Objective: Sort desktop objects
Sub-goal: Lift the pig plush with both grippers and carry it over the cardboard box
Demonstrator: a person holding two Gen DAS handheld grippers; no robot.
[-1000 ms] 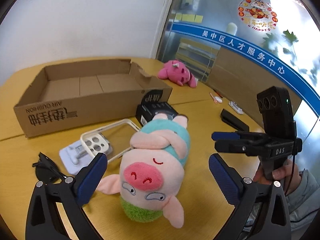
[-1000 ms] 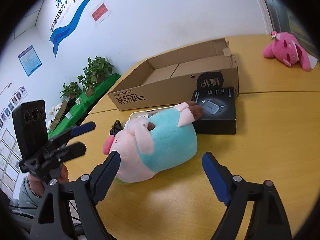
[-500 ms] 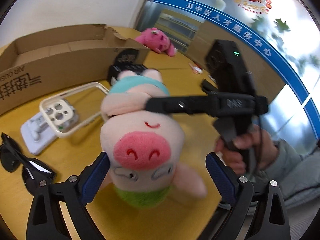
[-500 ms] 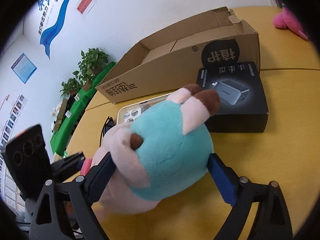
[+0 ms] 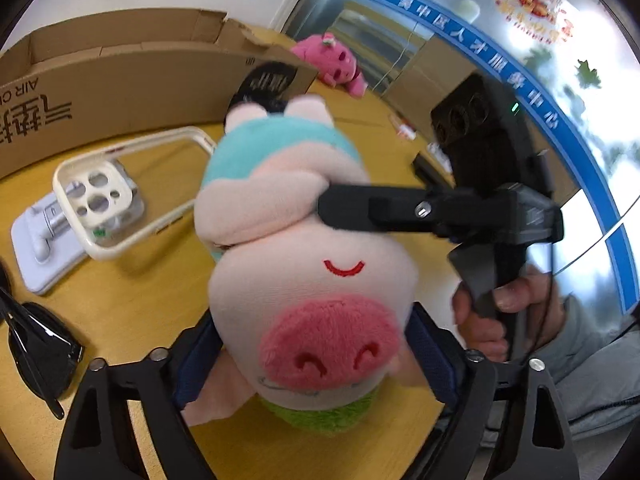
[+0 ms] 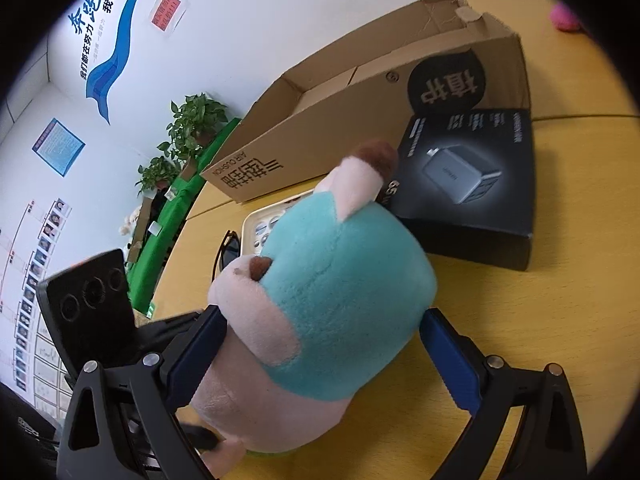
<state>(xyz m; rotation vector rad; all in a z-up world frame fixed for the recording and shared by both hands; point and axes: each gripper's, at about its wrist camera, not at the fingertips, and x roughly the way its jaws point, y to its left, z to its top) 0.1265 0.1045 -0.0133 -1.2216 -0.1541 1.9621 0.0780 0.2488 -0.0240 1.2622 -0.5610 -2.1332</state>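
A plush pig (image 5: 308,288) in a teal shirt (image 6: 344,296) lies on the yellow table (image 5: 136,304), snout toward the left wrist camera. My left gripper (image 5: 312,340) straddles its head, one blue pad beside each cheek; the jaws are closing and I see no squeeze in the plush. My right gripper (image 6: 324,320) stands open around the pig's body from the other side. Its left pad (image 6: 200,344) lies against the pink flank; its right pad (image 6: 444,360) stands apart from the teal shirt. In the left wrist view one right finger (image 5: 360,208) crosses the pig's chest.
An open cardboard box (image 5: 120,76) stands behind the pig, a black charger box (image 6: 472,184) at its corner. A cream phone case (image 5: 120,200), a white stand (image 5: 40,252) and black sunglasses (image 5: 36,348) lie to the left. A pink plush (image 5: 336,64) sits far back.
Both grippers have come down and in from either side until the pig sits between their fingers. The left jaws have narrowed; the right jaws have widened.
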